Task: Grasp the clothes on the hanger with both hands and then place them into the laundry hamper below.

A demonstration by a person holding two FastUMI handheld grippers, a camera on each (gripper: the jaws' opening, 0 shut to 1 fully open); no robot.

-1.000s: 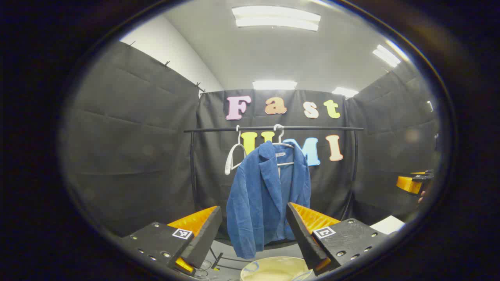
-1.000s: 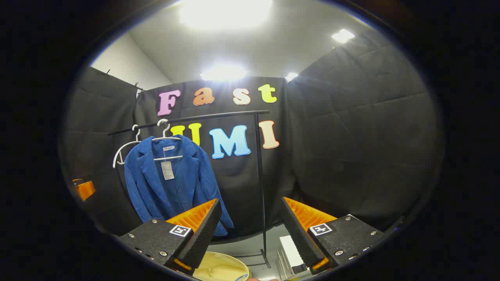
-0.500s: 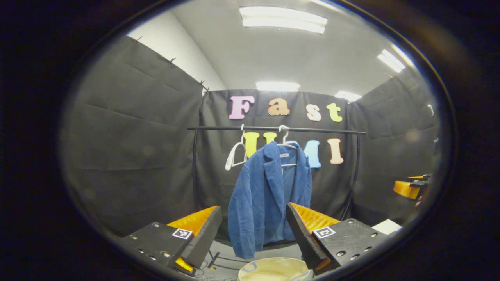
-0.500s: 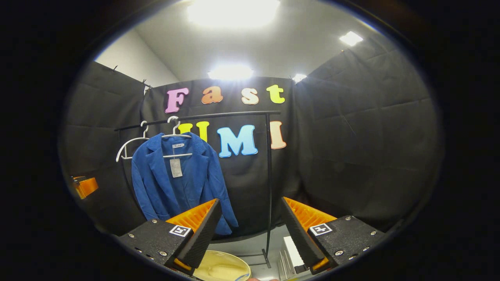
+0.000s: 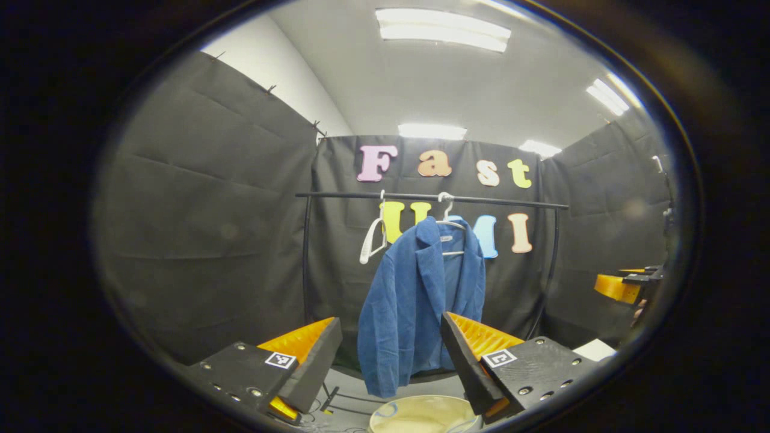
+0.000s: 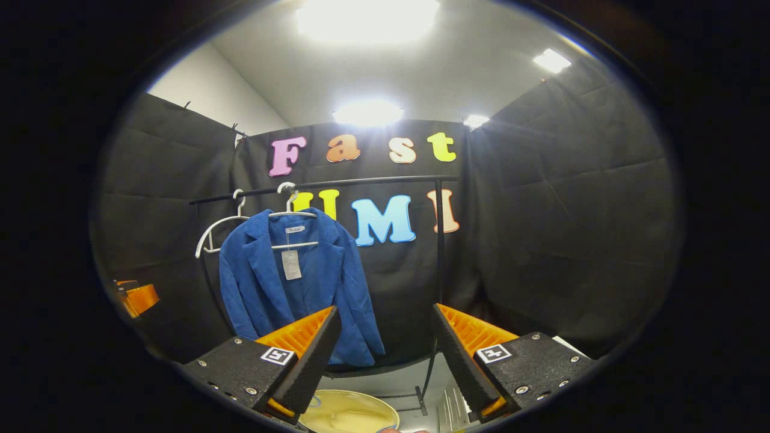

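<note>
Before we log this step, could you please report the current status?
Both claws open, left and right, short of the rack. Blue jacket on its hanger, untouched. Hamper below. Nothing in the way.

Empty hanger (image 5: 372, 239) – black rail (image 5: 511, 201)

Open air before the blue jacket (image 5: 418, 307) — rail (image 5: 433, 197) above, hamper (image 5: 424, 414) below.

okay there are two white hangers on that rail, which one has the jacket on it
The hanger nearer the middle of the rail carries the blue jacket. The other hanger, toward the rail's end, hangs bare and turned at an angle.
</note>
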